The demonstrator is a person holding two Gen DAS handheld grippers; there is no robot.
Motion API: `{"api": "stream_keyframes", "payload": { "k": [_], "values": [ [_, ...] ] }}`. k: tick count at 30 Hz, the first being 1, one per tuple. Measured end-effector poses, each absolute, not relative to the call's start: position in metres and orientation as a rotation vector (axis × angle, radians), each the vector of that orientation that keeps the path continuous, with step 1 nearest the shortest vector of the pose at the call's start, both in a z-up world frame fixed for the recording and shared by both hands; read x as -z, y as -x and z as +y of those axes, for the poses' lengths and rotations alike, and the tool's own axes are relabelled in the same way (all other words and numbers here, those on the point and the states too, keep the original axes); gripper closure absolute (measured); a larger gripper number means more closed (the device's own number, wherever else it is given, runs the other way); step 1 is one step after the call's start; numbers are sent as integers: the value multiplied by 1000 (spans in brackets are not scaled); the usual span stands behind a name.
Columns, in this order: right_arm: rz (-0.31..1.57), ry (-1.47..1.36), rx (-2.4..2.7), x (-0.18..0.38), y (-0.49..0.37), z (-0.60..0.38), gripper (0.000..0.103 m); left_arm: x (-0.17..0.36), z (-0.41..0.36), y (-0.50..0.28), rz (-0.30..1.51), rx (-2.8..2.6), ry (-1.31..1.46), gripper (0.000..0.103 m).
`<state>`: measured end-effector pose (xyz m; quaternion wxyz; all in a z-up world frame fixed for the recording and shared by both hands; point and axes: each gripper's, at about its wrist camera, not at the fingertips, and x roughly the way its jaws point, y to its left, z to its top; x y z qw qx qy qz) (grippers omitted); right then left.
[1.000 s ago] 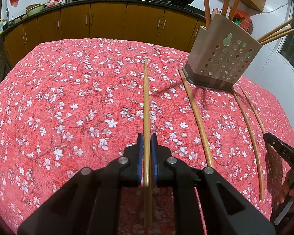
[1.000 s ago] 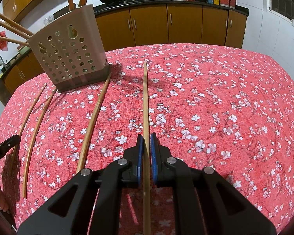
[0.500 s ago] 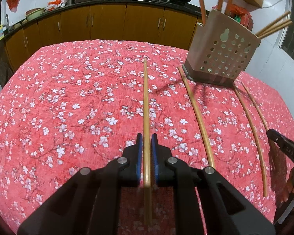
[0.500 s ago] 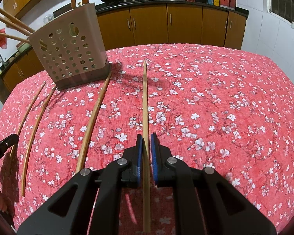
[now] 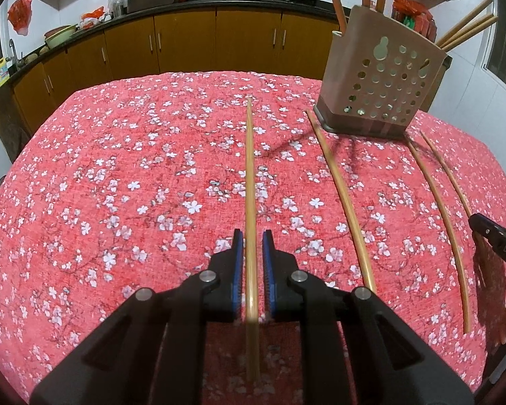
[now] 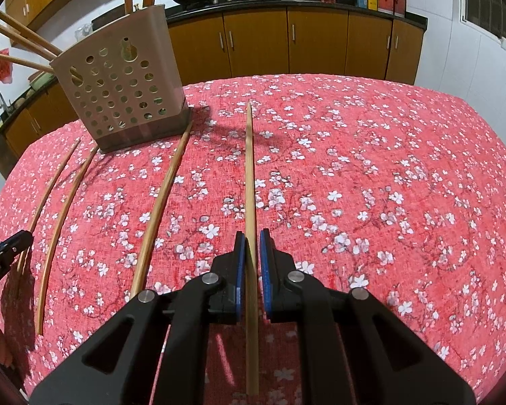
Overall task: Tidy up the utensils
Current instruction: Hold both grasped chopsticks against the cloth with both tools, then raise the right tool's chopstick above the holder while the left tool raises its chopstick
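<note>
Between the blue pads of the left gripper (image 5: 252, 236) runs a chopstick (image 5: 249, 185). Its long axis matches the gripper's own and its tip points straight ahead over the flowered tablecloth (image 5: 118, 185). The jaws are drawn in to barely more than the stick's width, with the pads at both flanks; this is judged to be a grip.

The right gripper (image 6: 251, 236) is in the same narrow state about a second chopstick (image 6: 249, 185), which also lies lengthwise and points forward.

The perforated holder (image 5: 381, 77) stands upright at the far side of the table with several sticks already in it. It lies ahead and to the right of the left gripper. From the right gripper the holder (image 6: 124, 91) lies ahead and to the left, so it stands between the two lines of reach. Neither hand is clearly the nearer.

Three loose chopsticks lie on the cloth between the grippers, the nearest (image 5: 340, 202) just beside the holder's base.

Critical relation: each held stick lies nearly level, while the holder opens upward. The next move probably calls for tipping a stick towards upright and bringing it inward over the rim, without striking the handles leaning out of the top.
</note>
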<state>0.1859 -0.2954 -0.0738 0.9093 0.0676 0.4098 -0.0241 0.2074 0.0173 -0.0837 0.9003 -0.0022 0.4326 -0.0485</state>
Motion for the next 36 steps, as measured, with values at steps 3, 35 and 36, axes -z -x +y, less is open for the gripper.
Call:
{"api": "stream_keyframes", "payload": {
  "k": [3,35,36],
  "values": [
    [845,-148,46,74,-186,-296,94,84,17,-208,895,95,14,95],
    [481,-173,30,-43,-151,-309,96,-59,47,-178,563,201,134,95],
    [471,-171,23,-47,-151,-308,96,-62,46,-178,555,206,131,95]
  ]
}}
